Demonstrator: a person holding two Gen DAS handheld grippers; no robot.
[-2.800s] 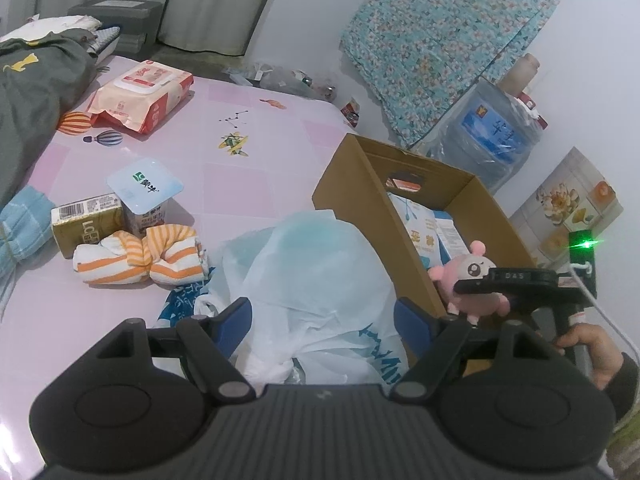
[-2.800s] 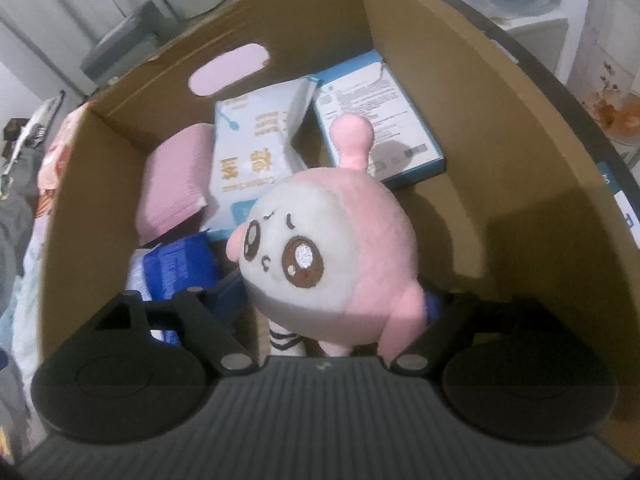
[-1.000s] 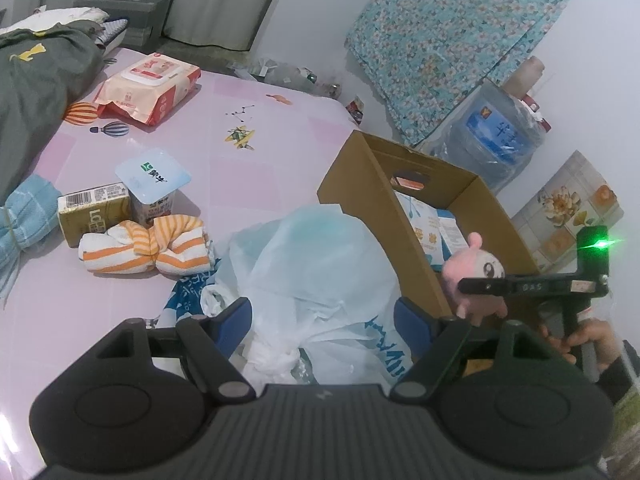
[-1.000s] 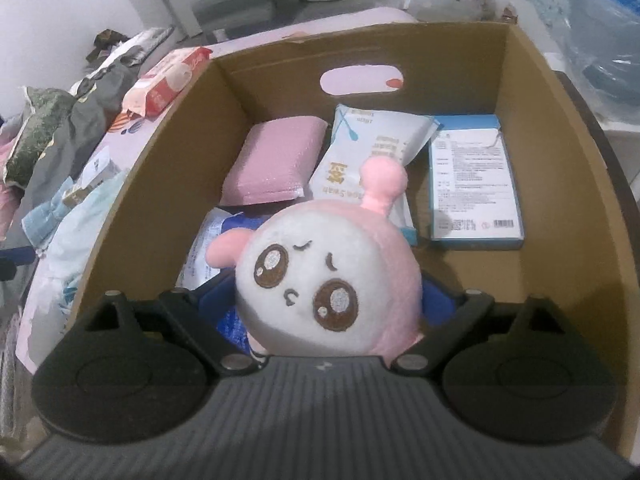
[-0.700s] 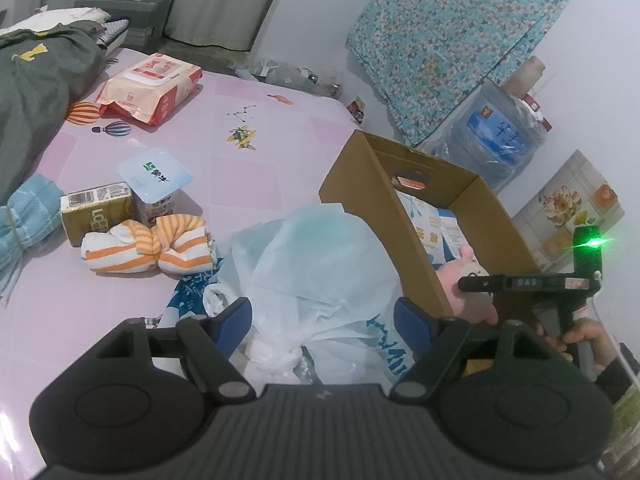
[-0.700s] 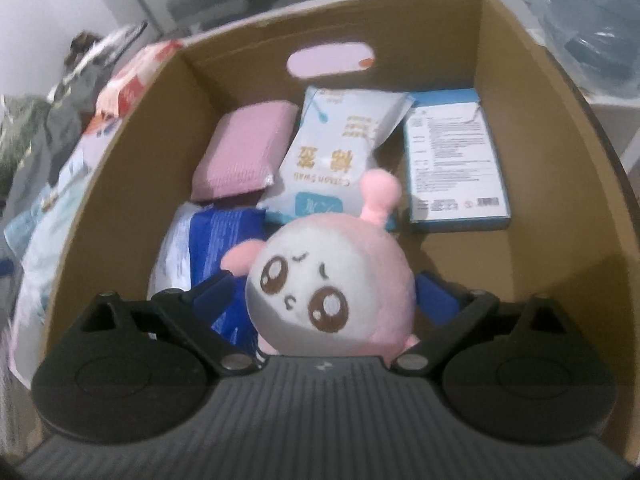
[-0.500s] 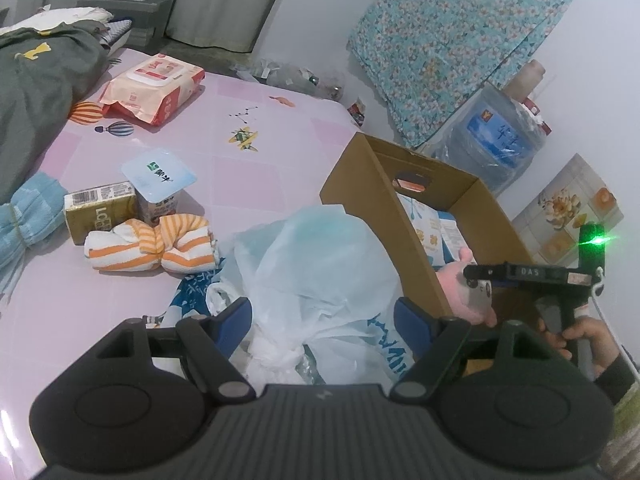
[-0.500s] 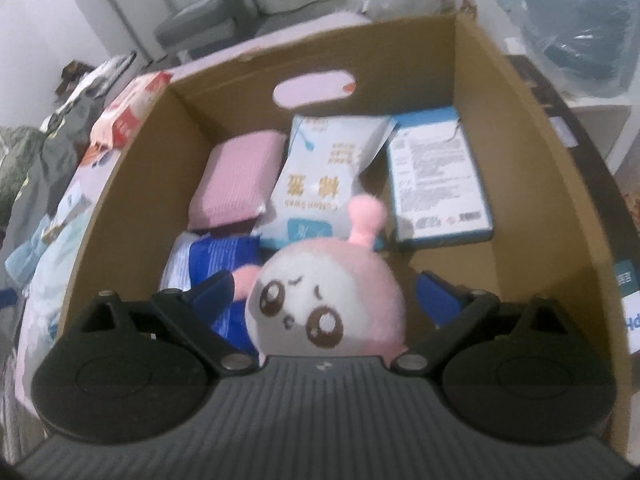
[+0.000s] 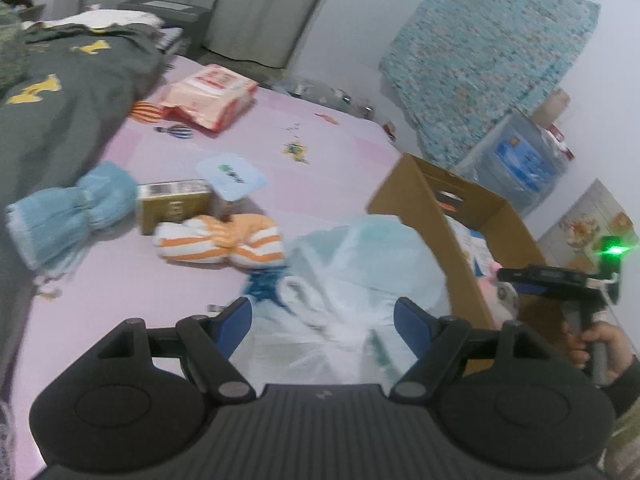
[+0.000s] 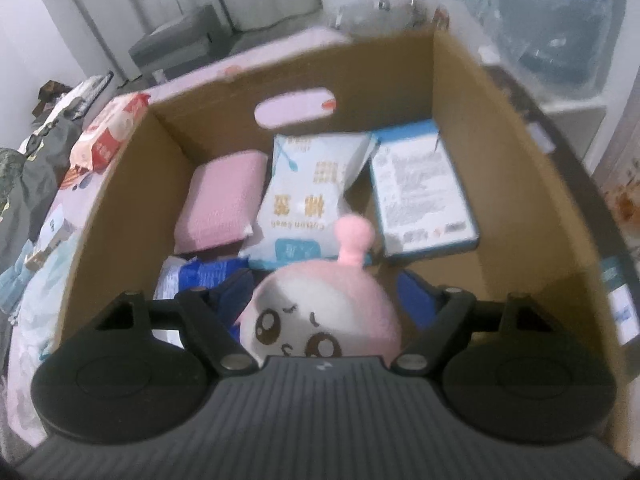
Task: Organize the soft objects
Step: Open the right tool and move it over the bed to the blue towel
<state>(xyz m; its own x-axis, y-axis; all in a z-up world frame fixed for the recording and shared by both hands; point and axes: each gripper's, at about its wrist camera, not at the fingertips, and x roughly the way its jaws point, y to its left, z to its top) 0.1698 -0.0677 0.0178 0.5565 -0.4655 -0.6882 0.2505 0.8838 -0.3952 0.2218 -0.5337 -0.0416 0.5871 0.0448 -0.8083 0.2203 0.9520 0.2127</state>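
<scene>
A pink and white plush toy (image 10: 328, 312) sits low in the cardboard box (image 10: 500, 160), between the fingers of my right gripper (image 10: 326, 296). The jaws are closing, and the blue pads stand beside the plush without visibly pressing it. In the left wrist view the right gripper (image 9: 556, 280) hangs over the box (image 9: 420, 200), with the plush (image 9: 502, 288) just under it. My left gripper (image 9: 324, 320) is open and holds nothing, above a white plastic bag (image 9: 360, 272). An orange-striped cloth roll (image 9: 220, 240) and a light blue cloth (image 9: 72, 212) lie on the pink sheet.
The box also holds a pink pad (image 10: 220, 204), a cotton towel pack (image 10: 312, 192), a blue flat box (image 10: 420, 188) and a blue packet (image 10: 200, 276). On the sheet are a carton (image 9: 172, 202), a cup (image 9: 230, 178), a wipes pack (image 9: 208, 94) and a dark garment (image 9: 60, 100).
The plush has sunk lower into the box between the right fingers, which spread away from it. My left gripper has shifted sideways over the bag, still open.
</scene>
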